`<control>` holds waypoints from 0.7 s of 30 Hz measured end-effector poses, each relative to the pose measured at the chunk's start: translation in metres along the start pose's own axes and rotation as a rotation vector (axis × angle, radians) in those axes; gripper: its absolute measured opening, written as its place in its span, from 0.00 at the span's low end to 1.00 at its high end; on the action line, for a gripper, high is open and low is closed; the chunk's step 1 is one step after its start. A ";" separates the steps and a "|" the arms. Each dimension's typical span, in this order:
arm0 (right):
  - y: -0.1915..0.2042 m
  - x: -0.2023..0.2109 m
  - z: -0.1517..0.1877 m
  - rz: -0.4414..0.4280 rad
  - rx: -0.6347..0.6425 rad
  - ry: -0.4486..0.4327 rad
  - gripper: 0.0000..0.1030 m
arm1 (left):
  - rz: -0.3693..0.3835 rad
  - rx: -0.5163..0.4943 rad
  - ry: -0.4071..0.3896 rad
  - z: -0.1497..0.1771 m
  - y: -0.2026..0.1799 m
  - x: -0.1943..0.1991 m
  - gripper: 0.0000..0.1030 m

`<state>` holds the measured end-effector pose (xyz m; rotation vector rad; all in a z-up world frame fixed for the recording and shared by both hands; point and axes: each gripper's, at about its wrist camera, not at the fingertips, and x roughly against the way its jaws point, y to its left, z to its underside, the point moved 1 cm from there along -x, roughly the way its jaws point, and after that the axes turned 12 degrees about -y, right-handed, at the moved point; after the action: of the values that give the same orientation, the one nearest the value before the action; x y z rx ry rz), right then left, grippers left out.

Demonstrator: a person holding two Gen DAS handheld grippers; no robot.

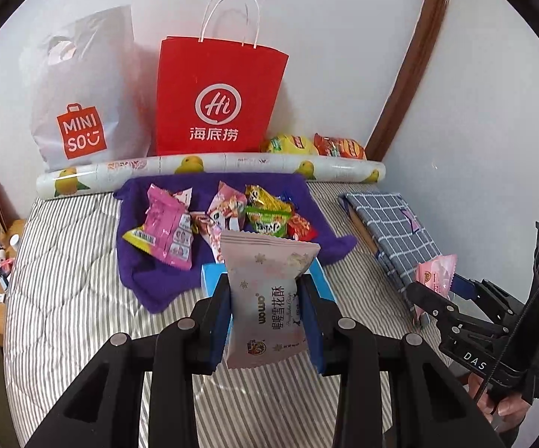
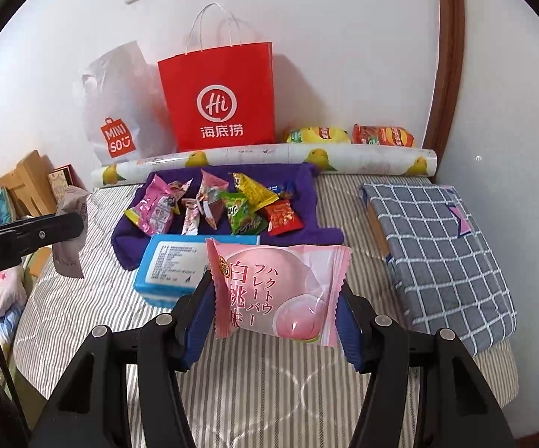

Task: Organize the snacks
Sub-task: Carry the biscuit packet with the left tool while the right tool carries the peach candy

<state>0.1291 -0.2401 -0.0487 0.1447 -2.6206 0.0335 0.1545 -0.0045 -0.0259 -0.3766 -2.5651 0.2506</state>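
My left gripper [image 1: 265,321] is shut on a pale pink snowflake-crisp packet [image 1: 265,298], held above the striped bed; it also shows in the right wrist view [image 2: 69,231]. My right gripper [image 2: 275,313] is shut on a pink white-peach packet [image 2: 276,291], also visible in the left wrist view [image 1: 435,276]. Several loose snack packets [image 2: 213,205] lie on a purple cloth [image 2: 306,186] ahead. A blue tissue pack [image 2: 172,268] lies at the cloth's near edge.
A red paper bag [image 2: 219,97] and a white Miniso bag [image 2: 116,112] stand against the wall behind a patterned roll [image 2: 269,158]. Two chip bags [image 2: 347,135] lie to the right. A checked grey bundle [image 2: 437,246] lies on the bed's right side.
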 end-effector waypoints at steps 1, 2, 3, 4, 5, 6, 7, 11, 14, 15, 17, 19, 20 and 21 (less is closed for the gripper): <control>-0.001 -0.003 -0.004 -0.003 0.001 -0.002 0.57 | 0.000 0.001 0.000 -0.003 0.001 -0.003 0.32; -0.001 -0.004 -0.008 -0.004 0.003 -0.005 0.57 | -0.001 0.001 0.000 -0.005 0.001 -0.005 0.32; 0.000 -0.005 -0.010 -0.004 0.004 -0.007 0.57 | -0.001 0.000 0.000 -0.007 0.001 -0.007 0.32; 0.001 -0.007 -0.013 -0.002 0.007 -0.011 0.57 | -0.001 0.000 0.001 -0.011 0.001 -0.010 0.32; 0.001 -0.008 -0.016 -0.003 0.009 -0.014 0.57 | 0.000 -0.001 0.002 -0.013 0.001 -0.012 0.32; 0.001 -0.010 -0.019 -0.005 0.010 -0.017 0.57 | 0.001 -0.003 0.002 -0.015 0.001 -0.014 0.32; 0.001 -0.012 -0.023 -0.006 0.011 -0.020 0.57 | 0.001 -0.006 0.002 -0.018 0.001 -0.016 0.32; 0.002 -0.020 -0.034 -0.005 0.016 -0.027 0.57 | 0.000 -0.014 -0.001 -0.028 0.002 -0.023 0.32; 0.002 -0.026 -0.040 -0.002 0.021 -0.031 0.57 | 0.002 -0.012 -0.001 -0.034 0.005 -0.029 0.32; 0.003 -0.028 -0.042 -0.001 0.025 -0.031 0.57 | 0.003 -0.011 0.000 -0.036 0.007 -0.032 0.32; 0.003 -0.034 -0.046 0.001 0.029 -0.030 0.57 | 0.002 -0.008 0.003 -0.039 0.010 -0.037 0.32; 0.004 -0.040 -0.051 0.004 0.037 -0.031 0.57 | 0.003 -0.004 0.004 -0.043 0.013 -0.042 0.32; 0.004 -0.042 -0.052 0.005 0.039 -0.031 0.57 | 0.002 -0.002 0.005 -0.045 0.015 -0.044 0.32; 0.004 -0.045 -0.054 0.007 0.041 -0.031 0.57 | 0.002 -0.001 0.005 -0.046 0.017 -0.046 0.32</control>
<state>0.1942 -0.2287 -0.0240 0.1515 -2.6524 0.0887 0.2209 0.0016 -0.0133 -0.3799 -2.5606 0.2486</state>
